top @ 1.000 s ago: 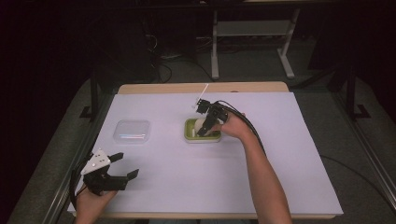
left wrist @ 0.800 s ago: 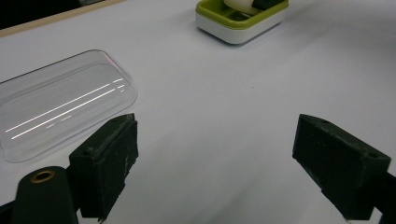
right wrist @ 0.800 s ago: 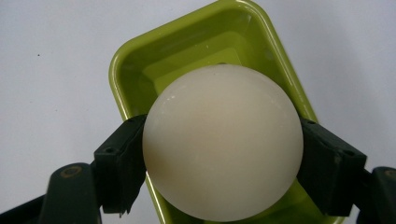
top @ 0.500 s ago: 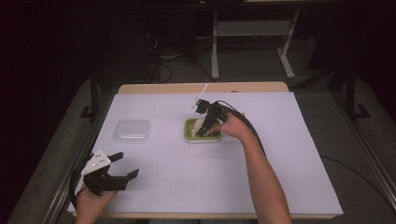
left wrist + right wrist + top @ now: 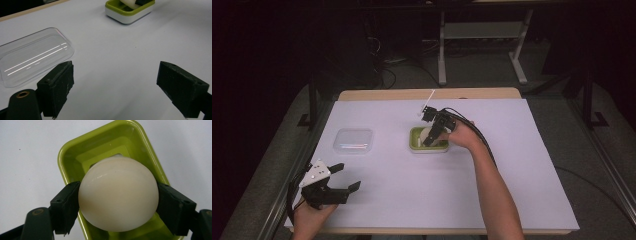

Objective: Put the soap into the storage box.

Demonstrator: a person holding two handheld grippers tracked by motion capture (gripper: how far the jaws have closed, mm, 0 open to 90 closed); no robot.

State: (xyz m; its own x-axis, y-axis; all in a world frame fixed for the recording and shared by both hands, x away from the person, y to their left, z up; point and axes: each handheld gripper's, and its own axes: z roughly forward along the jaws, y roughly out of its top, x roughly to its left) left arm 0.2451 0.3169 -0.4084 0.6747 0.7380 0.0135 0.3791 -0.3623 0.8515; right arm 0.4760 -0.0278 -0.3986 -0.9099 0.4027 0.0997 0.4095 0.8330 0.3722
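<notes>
So, the white soap bar (image 5: pixel 118 195) sits w/ both black jaws of the right gripper (image 5: pixel 117 205) pressed against its sides, pinched tight, held over the green soap dish (image 5: pixel 75 155). In the right gripper view the bar is smooth, rounded, cream-white, and covers most of the dish's inner tray; can't tell if its underside touches the tray or hangs just above it. In the high view the soap bar (image 5: pixel 430 134) and right gripper (image 5: pixel 432 136) are at the dish (image 5: pixel 416 146), approx. mid-table, and the person's right forearm (image 5: pixel 492 190) reaches in from the bottom edge w/ a black cable trailing along it.

The dish stands on a white sheet (image 5: pixel 512 165) that covers the table. Left of the dish, apart from it, lies a clear plastic lid (image 5: pixel 354 140), flat on the sheet; in the left gripper view the lid (image 5: pixel 32 57) is just beyond one jaw, not touching.

The left gripper (image 5: pixel 344 177) is near the table's front left corner, held in the left hand (image 5: pixel 312 217); its jaws are spread wide w/ nothing between them, just bare sheet.
</notes>
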